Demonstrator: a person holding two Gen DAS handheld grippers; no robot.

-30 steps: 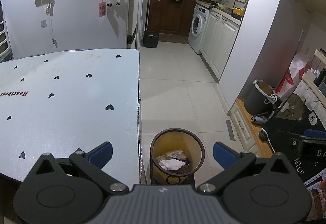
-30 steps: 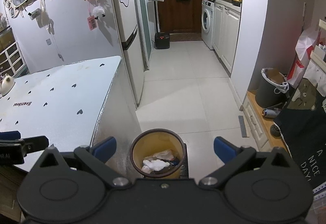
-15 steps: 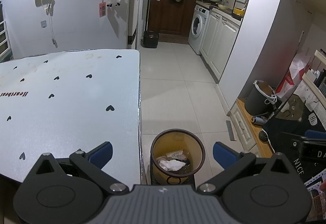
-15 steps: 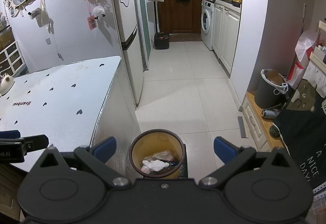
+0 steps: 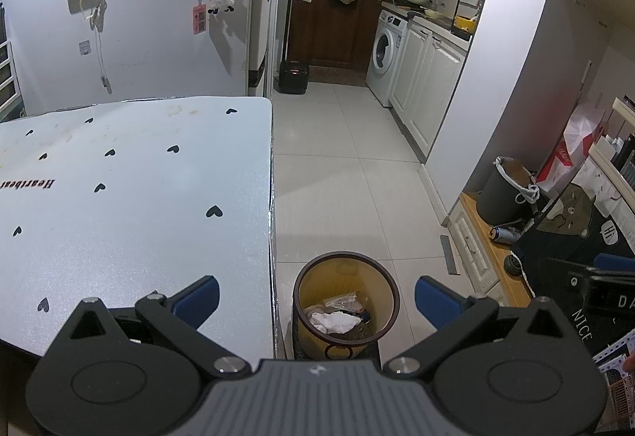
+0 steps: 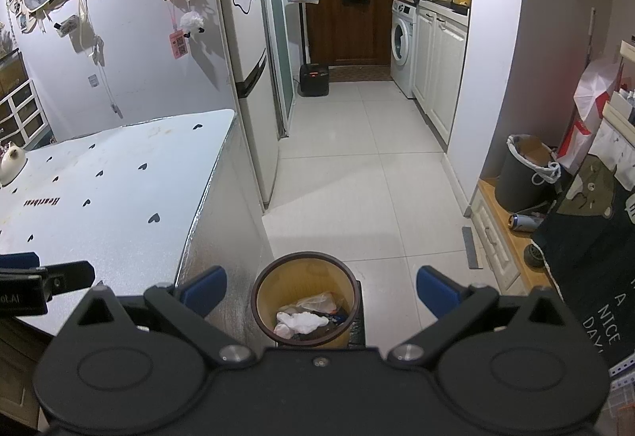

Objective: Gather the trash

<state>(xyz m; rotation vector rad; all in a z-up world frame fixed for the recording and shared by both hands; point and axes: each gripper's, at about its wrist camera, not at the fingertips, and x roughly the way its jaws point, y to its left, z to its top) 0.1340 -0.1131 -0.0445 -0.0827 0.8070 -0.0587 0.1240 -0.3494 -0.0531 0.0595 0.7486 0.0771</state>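
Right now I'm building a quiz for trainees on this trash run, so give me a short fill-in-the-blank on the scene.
1. The yellow bin stands on the ____, beside the table.
2. The crumpled white tissue lies ____ the bin.
3. The left gripper and the right gripper both have their jaws ____ and hold nothing.
4. The table's cover is printed with small black ____.

Missing words: floor; inside; open; hearts

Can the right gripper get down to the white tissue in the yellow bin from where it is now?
Probably yes: the right gripper is open and empty above the bin's uncovered mouth, and the tissue lies on top.
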